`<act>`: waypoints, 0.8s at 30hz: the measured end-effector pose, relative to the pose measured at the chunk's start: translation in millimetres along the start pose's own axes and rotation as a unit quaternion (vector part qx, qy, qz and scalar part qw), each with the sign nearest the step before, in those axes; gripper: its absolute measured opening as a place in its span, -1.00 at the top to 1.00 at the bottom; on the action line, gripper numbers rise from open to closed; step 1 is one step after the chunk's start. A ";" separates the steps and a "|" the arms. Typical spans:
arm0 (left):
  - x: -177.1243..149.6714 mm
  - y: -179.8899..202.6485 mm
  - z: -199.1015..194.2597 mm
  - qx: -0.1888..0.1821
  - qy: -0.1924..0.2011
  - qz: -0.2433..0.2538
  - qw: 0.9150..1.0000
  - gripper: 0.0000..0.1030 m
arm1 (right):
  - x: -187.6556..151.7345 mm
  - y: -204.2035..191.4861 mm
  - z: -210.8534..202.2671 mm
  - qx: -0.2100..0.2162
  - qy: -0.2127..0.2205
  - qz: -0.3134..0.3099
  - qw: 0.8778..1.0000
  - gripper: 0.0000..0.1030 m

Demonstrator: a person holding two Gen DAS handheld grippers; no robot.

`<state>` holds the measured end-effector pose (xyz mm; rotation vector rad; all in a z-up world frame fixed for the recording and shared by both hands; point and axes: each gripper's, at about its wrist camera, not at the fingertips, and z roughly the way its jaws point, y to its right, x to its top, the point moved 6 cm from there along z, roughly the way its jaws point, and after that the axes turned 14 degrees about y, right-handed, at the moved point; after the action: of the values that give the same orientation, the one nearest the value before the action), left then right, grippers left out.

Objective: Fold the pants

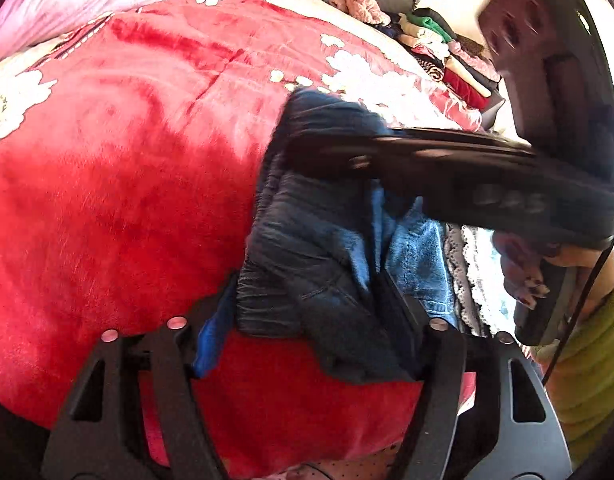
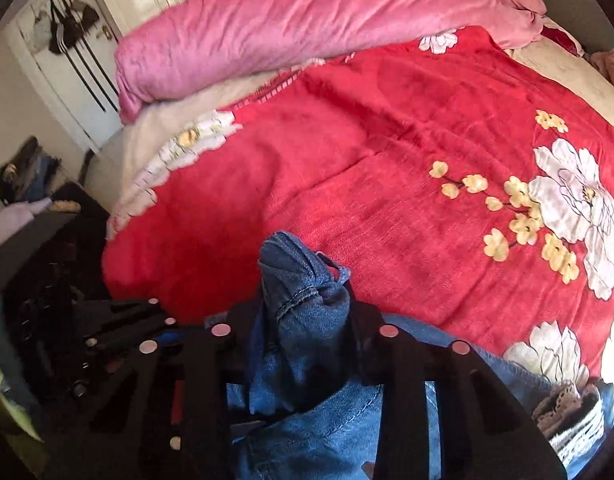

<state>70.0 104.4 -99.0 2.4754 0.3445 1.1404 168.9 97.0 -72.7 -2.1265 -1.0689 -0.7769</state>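
While both tools (image 1: 307, 320) (image 2: 303, 332) apparently pinch them, jeans (image 2: 303, 288) bunch up.

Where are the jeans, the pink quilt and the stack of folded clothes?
jeans (image 2: 303, 300): right wrist view, bunched denim.
pink quilt (image 2: 291, 28): right wrist view, its rolled middle.
stack of folded clothes (image 1: 447, 52): left wrist view, pile's middle.

Blue denim pants (image 2: 303, 300); red blanket (image 2: 387, 160), white flowers.

Red floral blanket (image 2: 387, 160) covers the bed — pink quilt (image 2: 307, 20), stacked clothes (image 1: 447, 52) beyond.
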 end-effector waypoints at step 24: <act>-17.1 178.9 30.0 -0.180 -0.085 0.069 0.978 -0.72 | -41.2 105.0 -211.1 -0.022 0.197 0.154 0.968 -0.13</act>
<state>92.4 -69.2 -48.3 2.2764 -0.0795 0.9355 189.8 -129.3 2.1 -1.9932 -0.5022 -1.0185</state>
